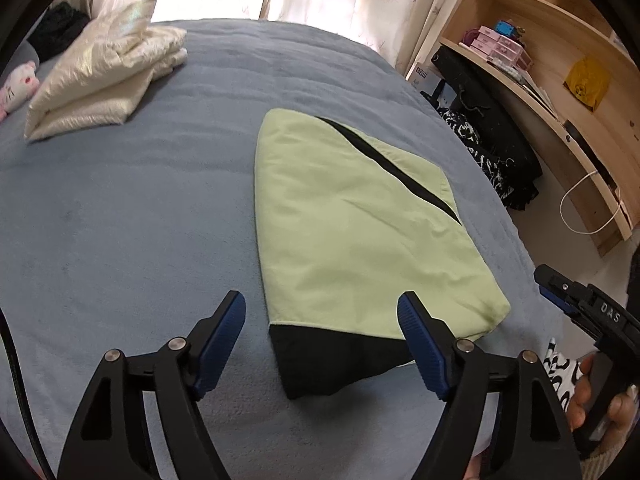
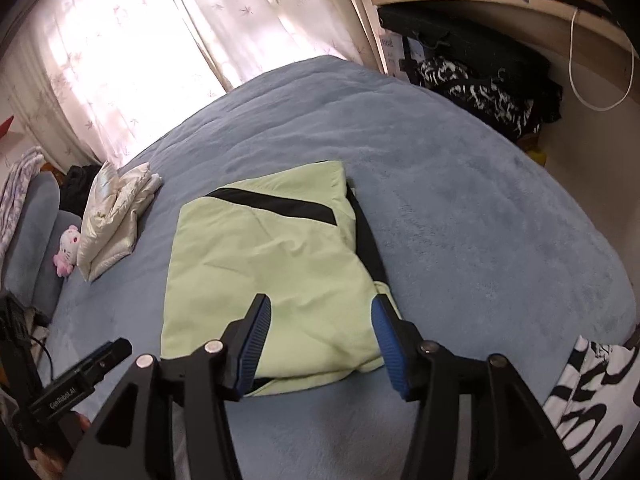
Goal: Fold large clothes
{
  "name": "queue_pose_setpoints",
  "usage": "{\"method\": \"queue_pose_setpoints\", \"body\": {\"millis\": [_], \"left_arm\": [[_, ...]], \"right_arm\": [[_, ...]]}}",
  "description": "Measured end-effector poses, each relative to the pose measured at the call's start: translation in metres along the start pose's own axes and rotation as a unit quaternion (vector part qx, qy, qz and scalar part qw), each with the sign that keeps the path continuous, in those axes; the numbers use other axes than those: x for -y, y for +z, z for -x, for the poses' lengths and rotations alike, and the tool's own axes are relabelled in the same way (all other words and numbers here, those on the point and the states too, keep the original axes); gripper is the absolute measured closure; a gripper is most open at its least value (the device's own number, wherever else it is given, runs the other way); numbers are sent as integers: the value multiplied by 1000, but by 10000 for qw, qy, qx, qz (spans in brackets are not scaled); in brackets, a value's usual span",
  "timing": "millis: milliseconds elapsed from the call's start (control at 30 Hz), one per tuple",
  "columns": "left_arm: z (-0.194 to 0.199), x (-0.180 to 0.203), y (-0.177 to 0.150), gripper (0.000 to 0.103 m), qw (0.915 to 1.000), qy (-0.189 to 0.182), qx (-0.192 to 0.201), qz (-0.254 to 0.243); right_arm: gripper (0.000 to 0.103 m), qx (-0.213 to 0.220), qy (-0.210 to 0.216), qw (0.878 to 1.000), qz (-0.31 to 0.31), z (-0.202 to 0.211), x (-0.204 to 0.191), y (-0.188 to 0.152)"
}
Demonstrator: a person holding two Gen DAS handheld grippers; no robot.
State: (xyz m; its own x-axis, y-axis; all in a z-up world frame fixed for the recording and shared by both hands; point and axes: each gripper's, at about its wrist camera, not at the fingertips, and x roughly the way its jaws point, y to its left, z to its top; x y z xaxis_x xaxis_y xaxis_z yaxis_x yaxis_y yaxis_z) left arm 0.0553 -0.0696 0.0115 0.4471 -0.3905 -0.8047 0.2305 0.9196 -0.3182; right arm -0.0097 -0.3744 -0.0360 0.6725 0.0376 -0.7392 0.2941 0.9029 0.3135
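my left gripper hangs w/ jaws wide, nothing btwn them; right gripper also parted, empty, over the near edge. just beyond lies the folded pale-green garment w/ black trim, flat on the grey-blue fleece bed cover. looks light, soft, prob a bit slick, so i'd pinch the thick near corners. far left: folded cream quilted jacket.
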Motion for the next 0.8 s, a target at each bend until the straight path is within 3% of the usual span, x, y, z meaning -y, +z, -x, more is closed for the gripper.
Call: {"method": "queue_pose_setpoints", "body": {"millis": [200,367,500,667,800], "left_arm": [[-28,-5,8,23,9990,-205,-341,196],[-57,-15,13,23,9970,-324,-543,443],[-77,-24,15,23,9942,-435,-707,682],[-103,-33,16,23,9894,-581,-961,925],[-119,-36,17,21,9855,-809,-1028,1081]], "right_arm": [[50,-743,383,9962,-233,-47,34,21],[50,-1110,696,9905,-419,-81,58,32],[50,-1412,1091,9825,-540,-102,69,38],[50,-1819,1255,9738,-535,-134,74,39],[50,-2010,1784,9610,-645,-155,75,37]]}}
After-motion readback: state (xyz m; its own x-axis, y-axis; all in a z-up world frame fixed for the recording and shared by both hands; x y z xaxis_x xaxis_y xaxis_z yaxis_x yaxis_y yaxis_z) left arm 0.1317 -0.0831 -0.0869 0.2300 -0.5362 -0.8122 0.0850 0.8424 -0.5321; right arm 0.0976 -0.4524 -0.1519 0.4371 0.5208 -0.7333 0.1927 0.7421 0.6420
